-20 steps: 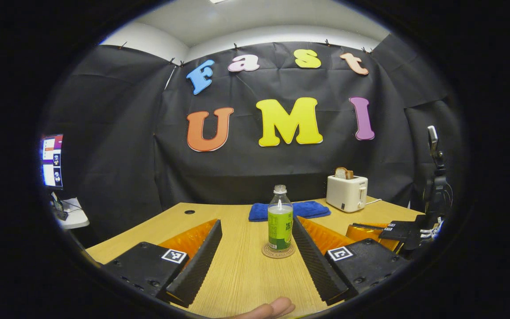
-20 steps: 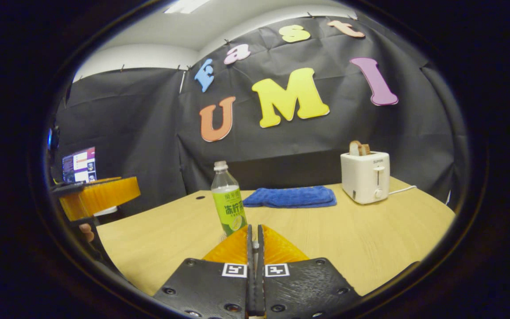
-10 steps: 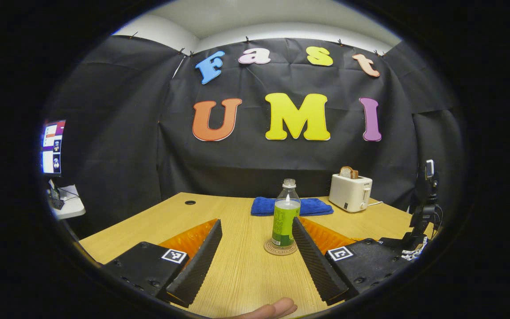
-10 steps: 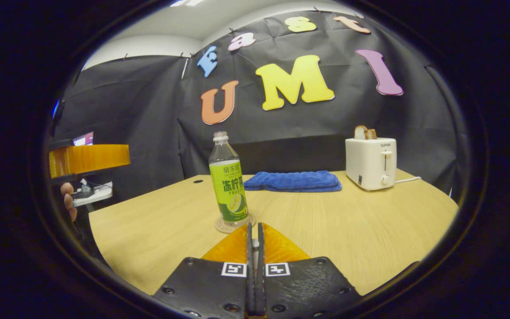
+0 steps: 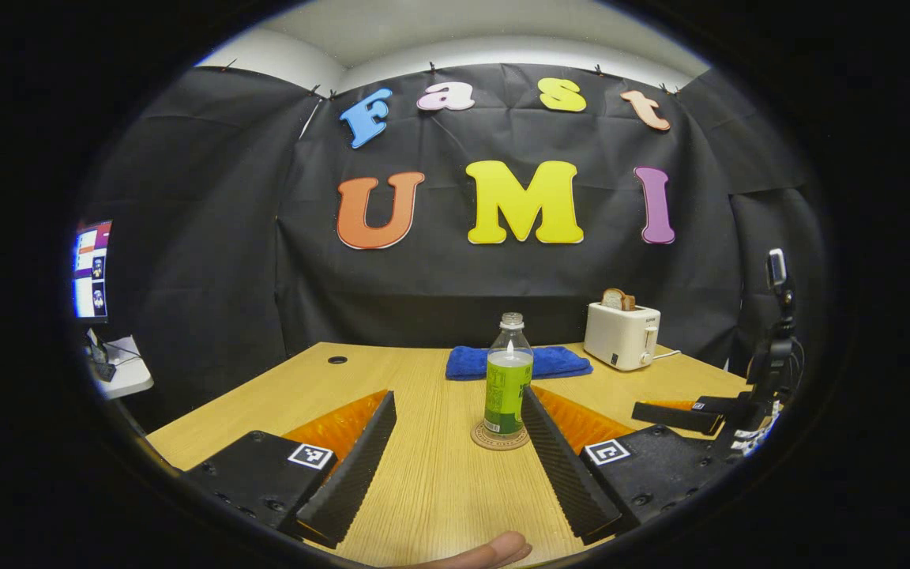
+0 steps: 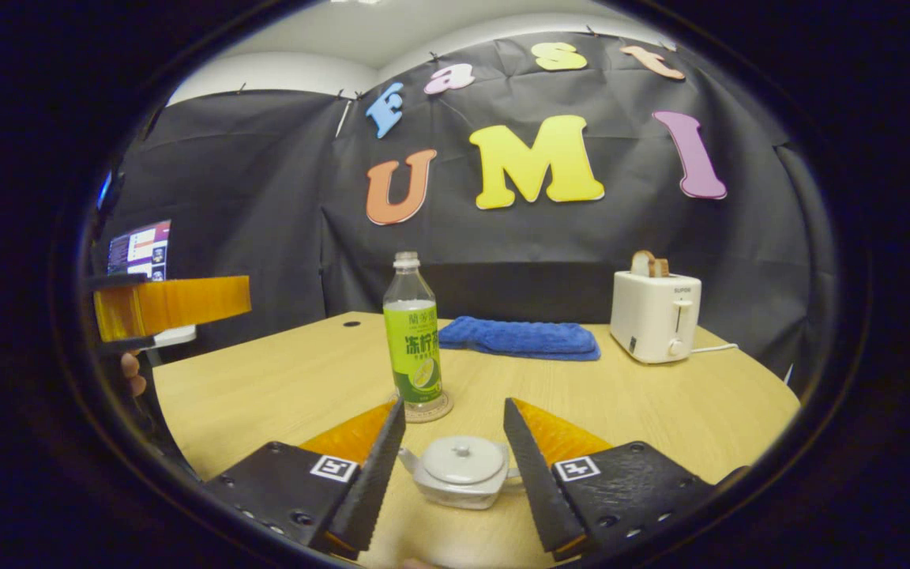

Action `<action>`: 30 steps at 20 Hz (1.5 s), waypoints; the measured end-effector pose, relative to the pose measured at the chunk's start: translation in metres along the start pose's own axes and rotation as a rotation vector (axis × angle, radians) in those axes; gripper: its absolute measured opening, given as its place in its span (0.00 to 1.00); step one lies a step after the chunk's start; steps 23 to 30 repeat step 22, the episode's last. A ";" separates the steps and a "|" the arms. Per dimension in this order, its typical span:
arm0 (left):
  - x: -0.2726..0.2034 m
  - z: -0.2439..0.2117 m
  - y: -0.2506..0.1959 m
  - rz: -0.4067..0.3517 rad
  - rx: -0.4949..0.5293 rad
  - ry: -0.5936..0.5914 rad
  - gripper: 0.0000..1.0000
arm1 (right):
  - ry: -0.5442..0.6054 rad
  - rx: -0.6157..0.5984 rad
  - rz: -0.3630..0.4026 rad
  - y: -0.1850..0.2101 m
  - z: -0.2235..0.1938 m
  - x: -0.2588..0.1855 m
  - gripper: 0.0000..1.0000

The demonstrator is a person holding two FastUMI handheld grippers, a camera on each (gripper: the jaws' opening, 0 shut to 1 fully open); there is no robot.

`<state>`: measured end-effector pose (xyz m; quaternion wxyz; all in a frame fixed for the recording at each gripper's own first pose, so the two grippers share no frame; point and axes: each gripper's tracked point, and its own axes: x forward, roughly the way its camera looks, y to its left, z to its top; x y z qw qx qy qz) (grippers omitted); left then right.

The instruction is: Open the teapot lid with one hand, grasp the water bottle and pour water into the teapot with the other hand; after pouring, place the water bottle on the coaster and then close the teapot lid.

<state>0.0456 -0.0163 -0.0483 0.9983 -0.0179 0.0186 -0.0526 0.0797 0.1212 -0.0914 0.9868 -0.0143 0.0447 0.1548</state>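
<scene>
Illumination even and bright, sourced from overhead. Surface (image 5: 439, 490) well lit, with soft, faint shadows and no strong glare. Focus sharp centrally in both views. Pronounced fisheye curvature bends the edges; periphery darkens noticeably.

We see a wooden bench (image 6: 660, 403) with a small round hole (image 5: 337, 359) near its far left corner. A blue towel (image 6: 522, 337) lies flat at the back. Near it on the right stands a white toaster (image 6: 655, 316) with bread (image 6: 644, 263) sticking out of the top. A white cord (image 6: 714, 348) runs from the toaster. Far left, we see a lit screen (image 5: 92, 270).
</scene>
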 end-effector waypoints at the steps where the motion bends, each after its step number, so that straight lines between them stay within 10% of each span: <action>1: -0.002 0.004 -0.001 0.005 0.012 -0.009 0.99 | -0.010 -0.007 0.005 0.001 0.009 -0.007 0.86; 5: -0.019 0.026 0.004 0.068 0.025 -0.060 0.99 | -0.076 -0.024 0.003 -0.009 0.058 -0.049 0.95; 15: -0.058 0.033 -0.015 0.089 0.050 0.004 0.99 | -0.118 -0.046 -0.301 -0.104 0.091 -0.175 0.95; 30: -0.062 0.041 -0.042 0.058 0.075 -0.063 0.99 | -0.160 -0.079 -0.261 -0.094 0.093 -0.173 0.95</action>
